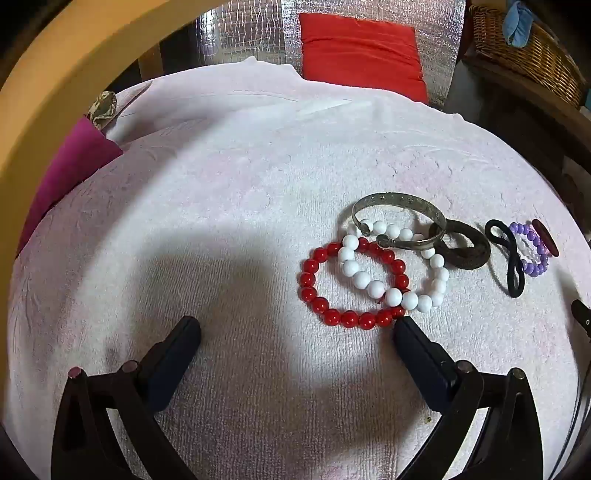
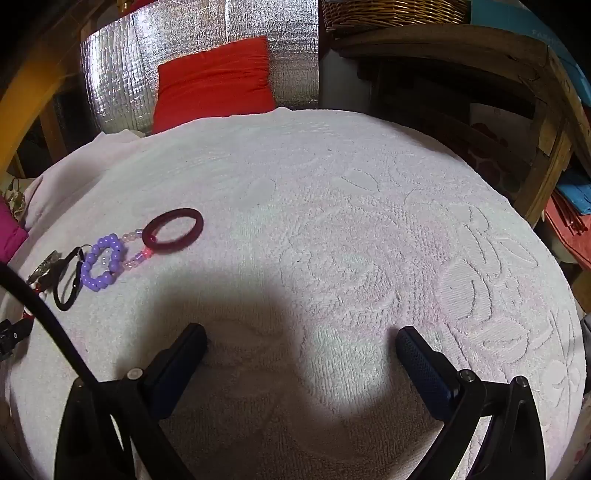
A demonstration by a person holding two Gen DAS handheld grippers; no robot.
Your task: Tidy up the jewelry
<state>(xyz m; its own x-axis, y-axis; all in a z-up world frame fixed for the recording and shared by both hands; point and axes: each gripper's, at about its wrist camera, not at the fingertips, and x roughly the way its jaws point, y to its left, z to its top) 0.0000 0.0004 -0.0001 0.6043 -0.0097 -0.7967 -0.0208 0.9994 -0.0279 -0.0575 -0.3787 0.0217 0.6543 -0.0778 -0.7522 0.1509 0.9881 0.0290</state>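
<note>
In the left wrist view a red bead bracelet [image 1: 314,291] lies on the white towel [image 1: 221,206], overlapped by a white bead bracelet [image 1: 436,280]. A silver cuff bangle [image 1: 399,201] rests on the white beads, with a brown ring [image 1: 476,254] beside it. Further right lie a black hair tie [image 1: 515,280], a purple bead bracelet [image 1: 533,266] and a dark red bangle [image 1: 545,238]. My left gripper [image 1: 297,326] is open; its right fingertip touches the red beads. In the right wrist view my right gripper [image 2: 301,334] is open and empty over the towel [image 2: 369,221], with the dark red bangle [image 2: 173,230], purple bracelet [image 2: 101,264] and hair tie [image 2: 66,291] to its left.
A red cushion [image 1: 362,55] and silver foil sheet [image 1: 243,33] stand behind the table. A wicker basket [image 1: 528,48] sits at the far right. A magenta cloth [image 1: 70,166] lies at the left edge. Wooden shelving [image 2: 535,110] with papers is at the right.
</note>
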